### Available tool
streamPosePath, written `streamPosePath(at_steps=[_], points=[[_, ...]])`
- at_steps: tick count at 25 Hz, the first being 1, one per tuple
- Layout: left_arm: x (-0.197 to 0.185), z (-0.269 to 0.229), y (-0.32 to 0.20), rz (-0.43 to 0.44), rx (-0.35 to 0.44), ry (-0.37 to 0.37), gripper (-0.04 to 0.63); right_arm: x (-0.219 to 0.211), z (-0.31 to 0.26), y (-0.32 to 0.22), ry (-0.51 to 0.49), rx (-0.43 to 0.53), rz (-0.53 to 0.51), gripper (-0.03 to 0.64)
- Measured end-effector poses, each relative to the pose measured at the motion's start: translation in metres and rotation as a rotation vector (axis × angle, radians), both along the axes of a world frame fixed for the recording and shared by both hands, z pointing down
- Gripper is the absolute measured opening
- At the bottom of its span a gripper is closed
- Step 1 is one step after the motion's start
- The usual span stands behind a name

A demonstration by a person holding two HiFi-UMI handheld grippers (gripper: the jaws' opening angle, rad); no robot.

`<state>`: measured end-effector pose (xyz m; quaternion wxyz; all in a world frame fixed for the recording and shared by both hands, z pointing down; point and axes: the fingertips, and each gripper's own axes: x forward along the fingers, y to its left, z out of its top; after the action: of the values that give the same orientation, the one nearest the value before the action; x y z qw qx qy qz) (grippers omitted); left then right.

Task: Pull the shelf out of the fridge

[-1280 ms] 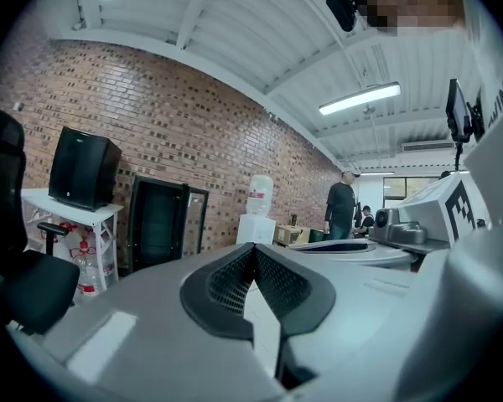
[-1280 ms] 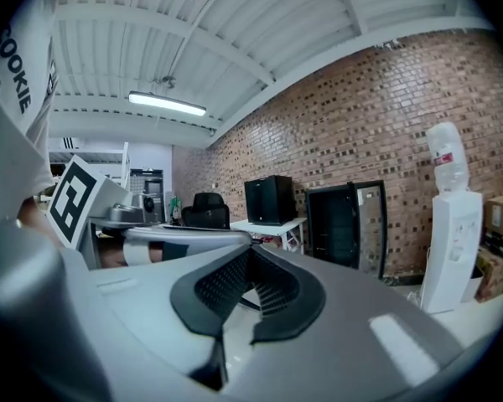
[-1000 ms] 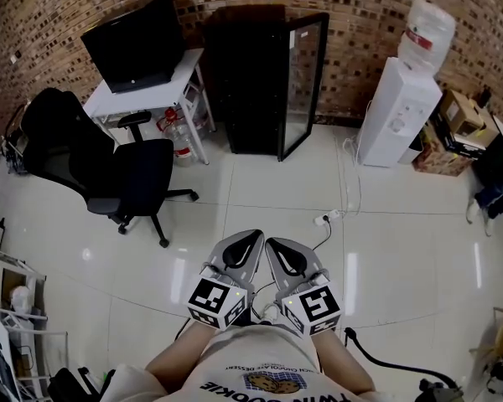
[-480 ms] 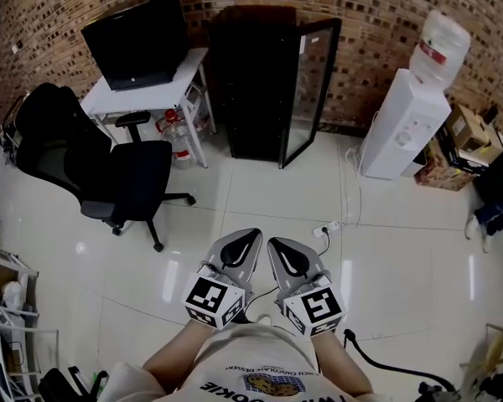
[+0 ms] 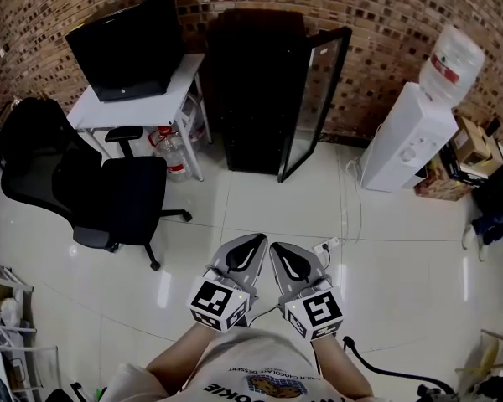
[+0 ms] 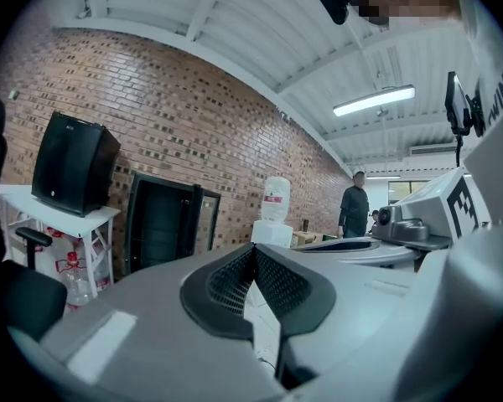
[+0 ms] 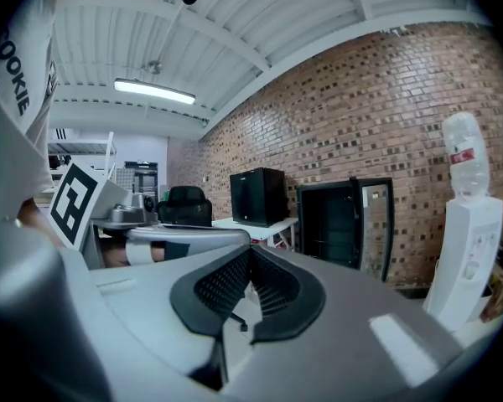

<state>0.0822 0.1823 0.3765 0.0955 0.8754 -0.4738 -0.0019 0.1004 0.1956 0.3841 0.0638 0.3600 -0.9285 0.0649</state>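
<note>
The left gripper (image 5: 253, 239) and right gripper (image 5: 278, 246), side by side, are clenched empty. Well ahead, the black fridge (image 5: 251, 82) stands open against the brick wall (image 5: 386, 23). Its shelf is too dark to make out.

The head view looks steeply down from above the person, with the left gripper (image 5: 256, 238) and right gripper (image 5: 277, 246) close below and the fridge (image 5: 251, 90) far across the floor (image 5: 386, 233). Each gripper view rides low behind its own fingers (image 6: 226, 283), facing nearly level toward the far brick wall (image 6: 193, 99). All three views share the fridge, the monitor (image 5: 121, 48) to its left and the water dispenser (image 5: 407, 136) to its right. Each gripper view also catches the other gripper at its edge.
</note>
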Motion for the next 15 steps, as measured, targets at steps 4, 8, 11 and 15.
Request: streamPosePath(at_steps=[4,8,11,15], points=[[-0.029,-0.002,-0.043,0.017,-0.010,0.005,0.002,-0.030,-0.004,-0.043,0.001,-0.008,0.010,0.005],[-0.062,-0.005,-0.082,0.026,-0.008,0.021,0.002,-0.065,-0.008,-0.081,0.013,-0.005,0.019,0.005],[-0.084,-0.007,-0.109,0.032,-0.010,0.040,0.002,-0.086,-0.011,-0.106,0.029,-0.004,0.030,0.005],[-0.103,-0.007,-0.135,0.052,-0.012,0.072,0.002,-0.104,-0.013,-0.133,0.055,0.000,0.051,0.005]])
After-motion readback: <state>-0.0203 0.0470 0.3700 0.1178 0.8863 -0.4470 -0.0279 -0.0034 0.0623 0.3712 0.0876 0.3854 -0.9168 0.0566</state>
